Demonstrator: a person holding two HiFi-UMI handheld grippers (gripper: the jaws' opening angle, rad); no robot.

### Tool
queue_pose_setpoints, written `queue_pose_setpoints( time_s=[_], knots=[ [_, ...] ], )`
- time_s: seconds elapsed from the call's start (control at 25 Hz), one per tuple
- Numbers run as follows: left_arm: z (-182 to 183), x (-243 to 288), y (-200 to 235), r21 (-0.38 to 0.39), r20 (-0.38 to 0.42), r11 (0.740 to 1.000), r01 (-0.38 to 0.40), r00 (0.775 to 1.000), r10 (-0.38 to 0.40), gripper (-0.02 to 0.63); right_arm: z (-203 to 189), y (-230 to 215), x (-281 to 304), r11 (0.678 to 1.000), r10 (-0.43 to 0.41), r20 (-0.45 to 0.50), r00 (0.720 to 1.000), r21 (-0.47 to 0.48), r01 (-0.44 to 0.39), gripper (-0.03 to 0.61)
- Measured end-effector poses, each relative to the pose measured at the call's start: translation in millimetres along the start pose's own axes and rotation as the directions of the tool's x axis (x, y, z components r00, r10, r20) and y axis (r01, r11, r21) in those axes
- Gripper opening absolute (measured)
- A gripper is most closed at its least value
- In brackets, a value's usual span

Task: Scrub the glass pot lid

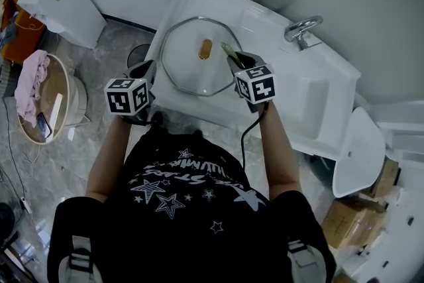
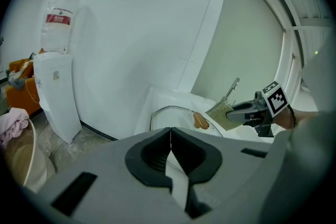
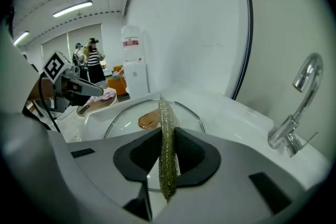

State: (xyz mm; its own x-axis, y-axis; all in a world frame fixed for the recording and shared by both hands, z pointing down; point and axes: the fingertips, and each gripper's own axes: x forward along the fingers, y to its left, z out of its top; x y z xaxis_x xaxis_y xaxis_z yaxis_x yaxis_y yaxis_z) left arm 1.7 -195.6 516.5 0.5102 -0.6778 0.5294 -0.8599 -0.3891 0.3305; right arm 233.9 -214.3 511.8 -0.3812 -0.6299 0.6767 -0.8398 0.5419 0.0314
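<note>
Hovering at the right rim of the glass pot lid [image 1: 189, 73], centre frame, the right gripper [image 1: 232, 57] is clamped on a scouring pad [image 3: 167, 134]. The lid is laid flat on the sink unit [image 1: 311, 99], immediately left; the left gripper [image 2: 169, 152] is closed on nothing, opposite rim.

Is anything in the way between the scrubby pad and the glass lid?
No, nothing visible is in the way. The right hand-held gripper pinches the scrub pad right by the edge of the glass lid. The lid lies bare on the white counter, with only its brown knob on top.
</note>
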Motion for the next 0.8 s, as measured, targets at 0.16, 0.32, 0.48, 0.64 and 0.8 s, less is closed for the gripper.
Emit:
queue_pose_setpoints(
  time_s=[0.16, 0.32, 0.48, 0.64, 0.8],
  knots=[
    [5.0, 4.9, 11.7, 0.016, -0.022, 0.999, 0.032, 0.999, -0.032, 0.009, -22.9, -0.7, 6.7, 0.994, -0.085, -0.069, 0.994, 0.070, 0.090, 0.072],
    [8.7, 13.8, 19.3, 0.039, -0.051, 0.997, 0.072, 0.996, -0.070, 0.011, -44.3, 4.2, 5.7, 0.968, -0.139, -0.110, 0.984, 0.195, 0.158, 0.072],
    [11.3, 22.1, 22.4, 0.056, -0.077, 0.992, 0.112, 0.991, -0.108, 0.011, -49.6, 12.7, 5.4, 0.939, -0.193, -0.100, 0.976, 0.271, 0.213, 0.072],
    [12.3, 25.9, 23.1, 0.067, -0.090, 0.988, 0.139, 0.987, -0.132, 0.011, -44.1, 28.1, 9.3, 0.924, -0.217, -0.090, 0.972, 0.302, 0.234, 0.072],
    [11.4, 25.4, 22.3, 0.067, -0.096, 0.985, 0.156, 0.984, -0.150, 0.010, -39.9, 48.0, 13.1, 0.915, -0.232, -0.077, 0.970, 0.320, 0.244, 0.074]
  ],
)
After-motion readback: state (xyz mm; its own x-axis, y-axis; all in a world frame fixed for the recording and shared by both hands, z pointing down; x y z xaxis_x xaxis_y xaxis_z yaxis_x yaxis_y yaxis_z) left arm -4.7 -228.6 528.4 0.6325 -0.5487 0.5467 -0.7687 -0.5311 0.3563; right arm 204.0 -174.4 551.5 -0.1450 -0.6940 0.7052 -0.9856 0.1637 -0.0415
